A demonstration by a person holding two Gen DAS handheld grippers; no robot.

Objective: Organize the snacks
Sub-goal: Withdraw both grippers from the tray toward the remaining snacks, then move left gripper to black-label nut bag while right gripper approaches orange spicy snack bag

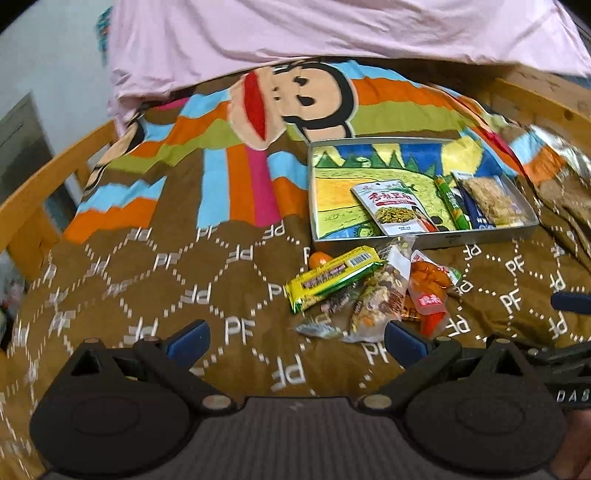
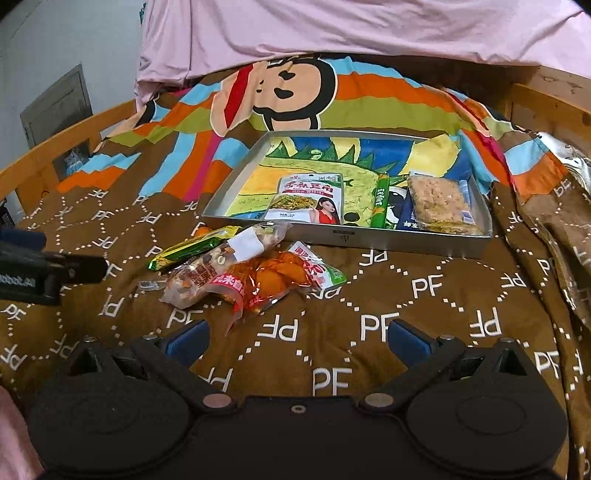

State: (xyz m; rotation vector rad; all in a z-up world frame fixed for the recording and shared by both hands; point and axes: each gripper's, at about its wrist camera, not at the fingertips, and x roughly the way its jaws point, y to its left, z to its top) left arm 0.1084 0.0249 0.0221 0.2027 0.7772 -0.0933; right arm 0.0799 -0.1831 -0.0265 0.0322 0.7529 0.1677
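Note:
A metal tray (image 1: pixel 421 239) (image 2: pixel 388 242) with a painted lining sits on the bed and holds a white bean snack pouch (image 1: pixel 397 206) (image 2: pixel 310 201), a green stick (image 1: pixel 452 205) (image 2: pixel 380 201), a dark blue packet and a crispy cake pack (image 1: pixel 493 201) (image 2: pixel 441 205). In front of it lies a loose pile: a yellow-green bar (image 1: pixel 332 278) (image 2: pixel 195 249), a nut mix bag (image 1: pixel 380 299) (image 2: pixel 218 269) and an orange-red pouch (image 1: pixel 430 286) (image 2: pixel 280 277). My left gripper (image 1: pixel 295 338) is open, just short of the pile. My right gripper (image 2: pixel 297 338) is open and empty over bare blanket.
The brown "PF" blanket (image 1: pixel 221 266) with a monkey print covers the bed. A wooden bed rail (image 1: pixel 48 184) runs along the left and far right. A pink sheet (image 1: pixel 295 33) hangs at the back. The other gripper's tip shows at the right edge (image 1: pixel 570 301) and at the left edge (image 2: pixel 48 271).

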